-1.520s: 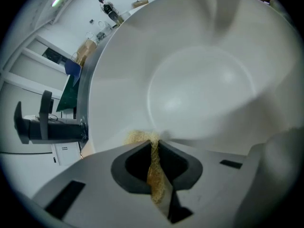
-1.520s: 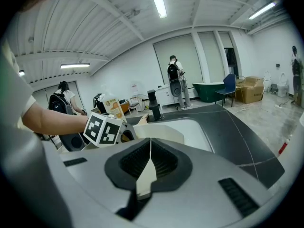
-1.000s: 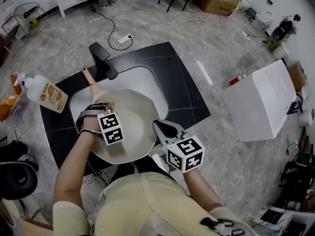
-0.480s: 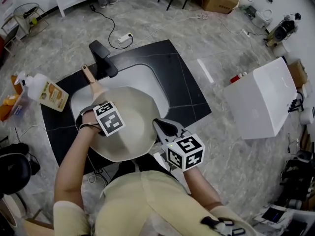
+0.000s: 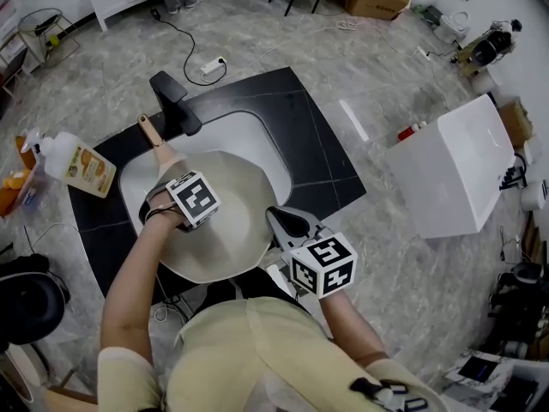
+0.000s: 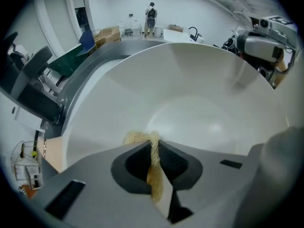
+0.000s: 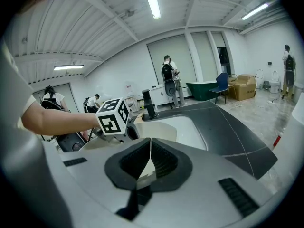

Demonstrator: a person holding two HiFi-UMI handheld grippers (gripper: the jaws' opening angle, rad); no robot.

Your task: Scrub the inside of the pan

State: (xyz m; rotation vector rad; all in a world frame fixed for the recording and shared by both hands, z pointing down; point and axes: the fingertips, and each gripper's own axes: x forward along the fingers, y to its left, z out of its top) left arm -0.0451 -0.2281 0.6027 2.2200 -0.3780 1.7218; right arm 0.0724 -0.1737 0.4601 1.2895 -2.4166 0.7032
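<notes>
Fingers of left gripper: clamped on golden scrubber, mostly hidden between them, its tuft against the pan inner wall. Right gripper fingers: closed on thin cream pan rim, only a sliver visible. Pan sits over sink in dark surface. Left forearm reaches over its left rim, fingertips hidden beneath marker cube.
</notes>
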